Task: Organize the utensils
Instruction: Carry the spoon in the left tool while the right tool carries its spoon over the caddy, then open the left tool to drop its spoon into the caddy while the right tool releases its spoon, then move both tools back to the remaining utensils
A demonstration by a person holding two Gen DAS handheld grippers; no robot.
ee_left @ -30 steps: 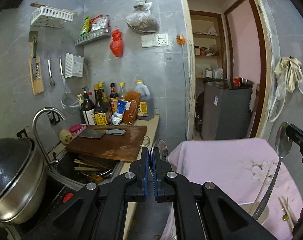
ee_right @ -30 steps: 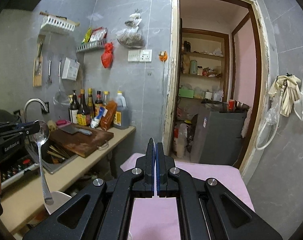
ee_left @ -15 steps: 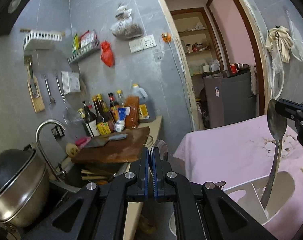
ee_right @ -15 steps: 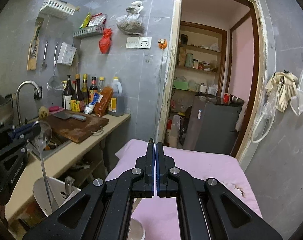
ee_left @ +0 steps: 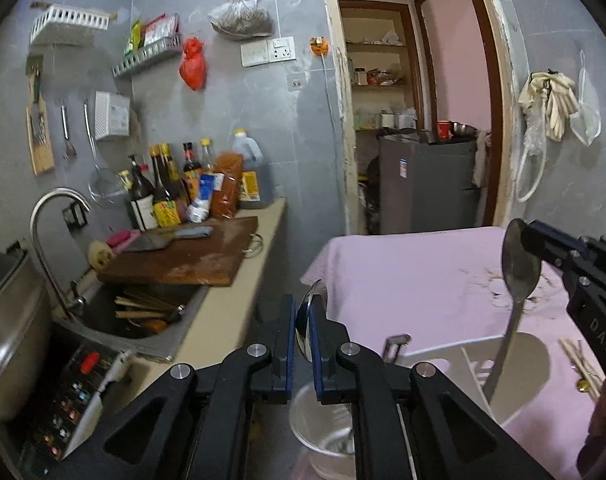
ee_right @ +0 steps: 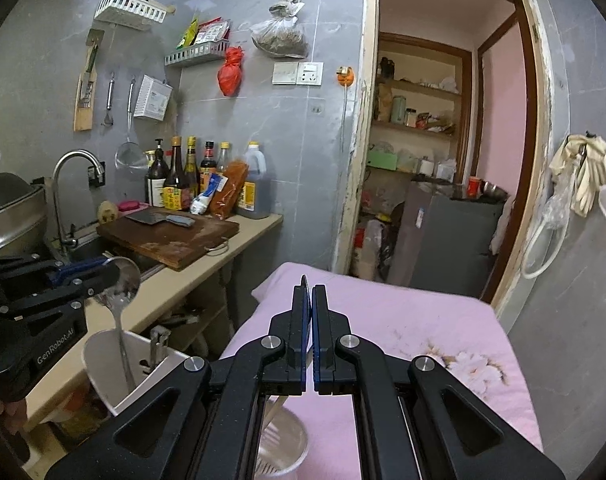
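Note:
My left gripper (ee_left: pixel 302 320) is shut on the bowl of a steel spoon (ee_left: pixel 307 314); in the right wrist view this spoon (ee_right: pixel 121 292) hangs handle-down into a white utensil holder (ee_right: pixel 103 364). My right gripper (ee_right: pixel 311 322) is shut on a second steel spoon, seen edge-on between its fingers. In the left wrist view that spoon (ee_left: pixel 519 264) hangs with its handle inside the white holder (ee_left: pixel 531 356) on the pink-covered table (ee_left: pixel 423 272).
A clear cup (ee_left: pixel 323 428) stands below the grippers. Chopsticks (ee_left: pixel 579 364) lie on the pink cloth. To the left are a counter with a cutting board and cleaver (ee_left: pixel 183 256), sauce bottles (ee_left: pixel 175 192), a sink with utensils (ee_left: pixel 143 308) and a steel pot (ee_left: pixel 7 340).
Both grippers have come down and closer to the white holder. Both spoon handles now reach inside it. Both grippers stay shut on their spoons.

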